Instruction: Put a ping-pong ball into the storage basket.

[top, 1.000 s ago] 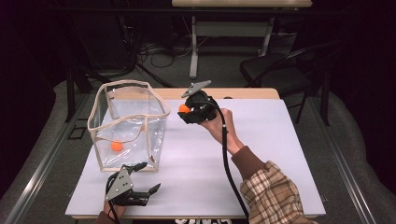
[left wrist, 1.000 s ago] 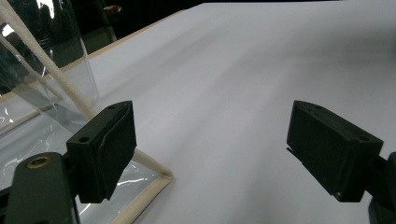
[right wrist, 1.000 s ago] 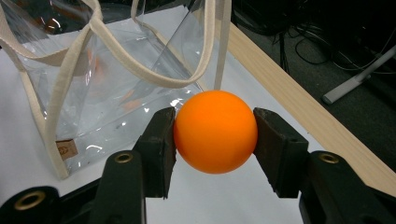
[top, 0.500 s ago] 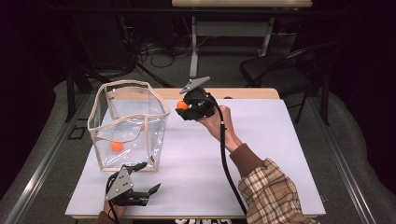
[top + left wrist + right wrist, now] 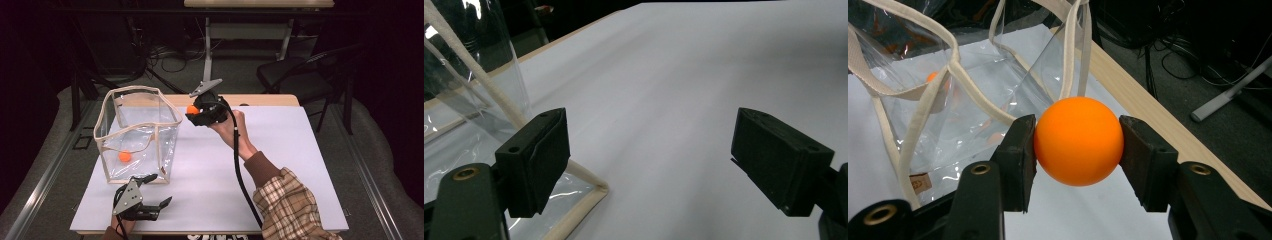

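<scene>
My right gripper (image 5: 192,111) is shut on an orange ball (image 5: 1078,140), raised above the table just right of the clear bag's (image 5: 137,131) upper right rim. In the right gripper view the two jaws press the ball's sides, with the bag (image 5: 963,100) right behind it. A second orange ball (image 5: 124,156) lies on the bag's floor. My left gripper (image 5: 159,191) rests near the table's front edge just below the bag, open and holding nothing. Its own view has the bag's cream-trimmed bottom corner (image 5: 589,182) beside the left jaw.
The white table top (image 5: 300,165) stretches to the right of the bag. A wooden strip (image 5: 270,100) runs along the far edge. A dark chair (image 5: 300,75) and cables stand on the floor behind the table.
My right gripper has carried the orange ball leftward and slightly up, closer to the bag's rim. The left gripper has stayed still.
</scene>
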A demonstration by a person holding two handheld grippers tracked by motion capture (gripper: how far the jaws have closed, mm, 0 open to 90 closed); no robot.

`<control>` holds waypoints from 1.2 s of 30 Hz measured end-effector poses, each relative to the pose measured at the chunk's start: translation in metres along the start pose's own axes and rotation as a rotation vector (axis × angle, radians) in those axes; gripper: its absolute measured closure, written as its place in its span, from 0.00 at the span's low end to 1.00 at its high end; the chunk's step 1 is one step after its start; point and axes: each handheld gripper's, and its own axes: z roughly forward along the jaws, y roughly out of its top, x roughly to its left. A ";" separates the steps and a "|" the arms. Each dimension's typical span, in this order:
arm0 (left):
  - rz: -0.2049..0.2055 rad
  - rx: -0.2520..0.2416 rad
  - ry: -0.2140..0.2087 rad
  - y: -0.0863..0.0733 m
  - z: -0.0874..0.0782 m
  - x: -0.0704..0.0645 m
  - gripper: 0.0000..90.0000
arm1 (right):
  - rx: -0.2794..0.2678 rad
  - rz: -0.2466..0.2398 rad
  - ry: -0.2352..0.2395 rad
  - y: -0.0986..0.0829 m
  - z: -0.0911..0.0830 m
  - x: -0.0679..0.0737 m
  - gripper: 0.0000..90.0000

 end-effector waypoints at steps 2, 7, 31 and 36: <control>0.001 -0.001 0.000 0.000 0.000 0.000 0.18 | -0.002 -0.004 0.000 0.002 0.000 0.000 0.56; 0.000 0.000 0.001 0.000 0.000 0.000 0.18 | -0.001 -0.007 -0.002 0.004 0.000 0.001 0.56; 0.001 0.000 -0.001 0.000 0.000 0.000 0.18 | -0.008 -0.021 0.007 0.022 0.009 0.006 0.56; 0.000 0.000 0.000 0.000 0.000 0.000 0.18 | -0.013 -0.023 0.012 0.024 0.011 0.008 0.56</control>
